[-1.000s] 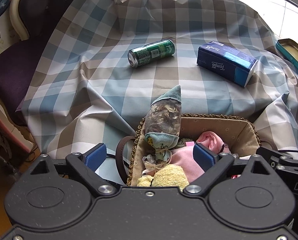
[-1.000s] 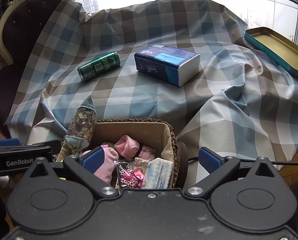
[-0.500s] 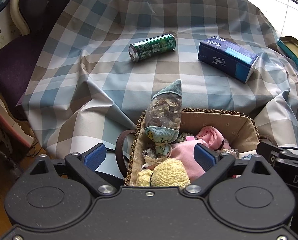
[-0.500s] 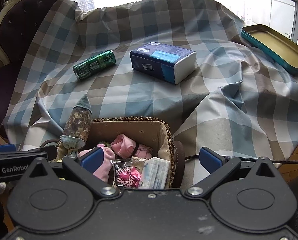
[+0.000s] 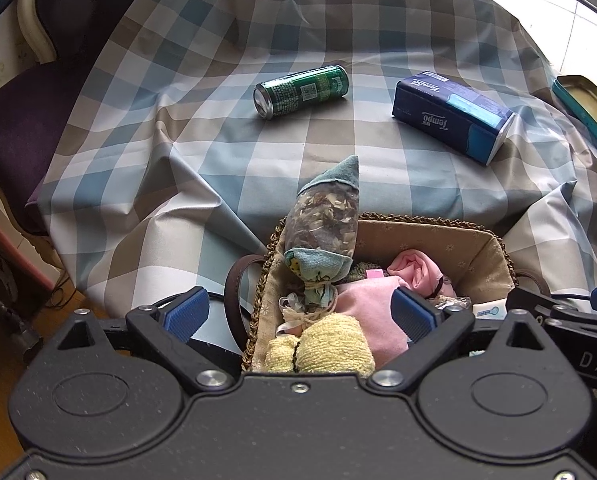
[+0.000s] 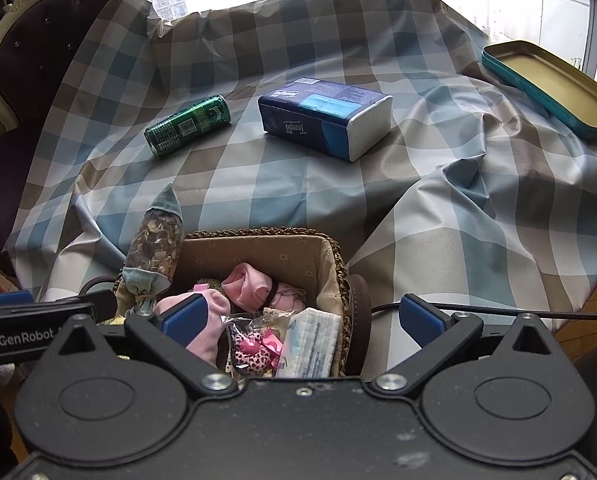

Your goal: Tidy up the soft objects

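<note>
A wicker basket [image 6: 340, 268] with a fabric lining sits at the near edge of the surface [image 6: 282, 176], which is draped in a blue, beige and white checked cloth. Inside it lie soft things: a pink cloth [image 5: 372, 308], a yellow towel roll [image 5: 332, 346], a small tissue pack [image 6: 310, 342] and a leopard-print bow in a clear wrapper [image 6: 252, 350]. A dried-flower sachet [image 5: 324, 222] with teal fabric ends leans upright against the basket's left rim. The left gripper [image 5: 298, 314] hangs over the basket's left half with its 2 blue pads spread wide, holding nothing. The right gripper [image 6: 300, 320] hangs over the basket's right half, likewise wide open and holding nothing. Farther back on the cloth, a green drink can [image 6: 188, 126] lies on its side, and just to its right, apart from it, lies a blue Tempo tissue pack [image 6: 324, 116]. A teal tin tray [image 6: 550, 84] rests at the far right edge. A dark purple chair [image 6: 26, 60] stands at the left.
</note>
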### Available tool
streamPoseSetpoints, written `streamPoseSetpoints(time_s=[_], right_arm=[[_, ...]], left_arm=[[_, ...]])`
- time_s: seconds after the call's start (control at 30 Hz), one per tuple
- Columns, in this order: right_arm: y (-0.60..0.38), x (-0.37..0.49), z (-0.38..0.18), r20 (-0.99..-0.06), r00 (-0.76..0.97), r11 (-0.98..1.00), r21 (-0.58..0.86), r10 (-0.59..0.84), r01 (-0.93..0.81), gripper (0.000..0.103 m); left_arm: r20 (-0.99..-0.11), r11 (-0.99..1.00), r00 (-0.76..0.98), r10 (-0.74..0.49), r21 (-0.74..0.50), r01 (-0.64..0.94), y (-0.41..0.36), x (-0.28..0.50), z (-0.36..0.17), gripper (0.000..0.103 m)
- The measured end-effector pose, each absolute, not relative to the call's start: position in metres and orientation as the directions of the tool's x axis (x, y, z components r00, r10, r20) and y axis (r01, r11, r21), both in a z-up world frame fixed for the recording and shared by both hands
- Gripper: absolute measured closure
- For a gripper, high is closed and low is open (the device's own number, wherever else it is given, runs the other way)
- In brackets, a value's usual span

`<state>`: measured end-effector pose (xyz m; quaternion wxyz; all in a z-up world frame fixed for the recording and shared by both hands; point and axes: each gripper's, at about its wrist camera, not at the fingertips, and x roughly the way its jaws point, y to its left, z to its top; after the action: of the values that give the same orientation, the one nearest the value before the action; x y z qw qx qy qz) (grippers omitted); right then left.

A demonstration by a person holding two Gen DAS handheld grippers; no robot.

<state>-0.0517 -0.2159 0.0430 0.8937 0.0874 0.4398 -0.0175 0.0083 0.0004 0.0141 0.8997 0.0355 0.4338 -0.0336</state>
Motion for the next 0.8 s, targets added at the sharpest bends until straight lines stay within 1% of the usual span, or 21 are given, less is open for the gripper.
streamPoseSetpoints(time_s=[0.8], right_arm=[[-0.2184, -0.0528, 0.0405, -0.796, 0.603, 0.980, 0.157, 0.053, 0.122, 0.000]], left_arm=[[-0.782, 0.995, 0.622, -0.027, 0.039, 0.093, 0.0005, 0.0073, 0.0135, 0.008]])
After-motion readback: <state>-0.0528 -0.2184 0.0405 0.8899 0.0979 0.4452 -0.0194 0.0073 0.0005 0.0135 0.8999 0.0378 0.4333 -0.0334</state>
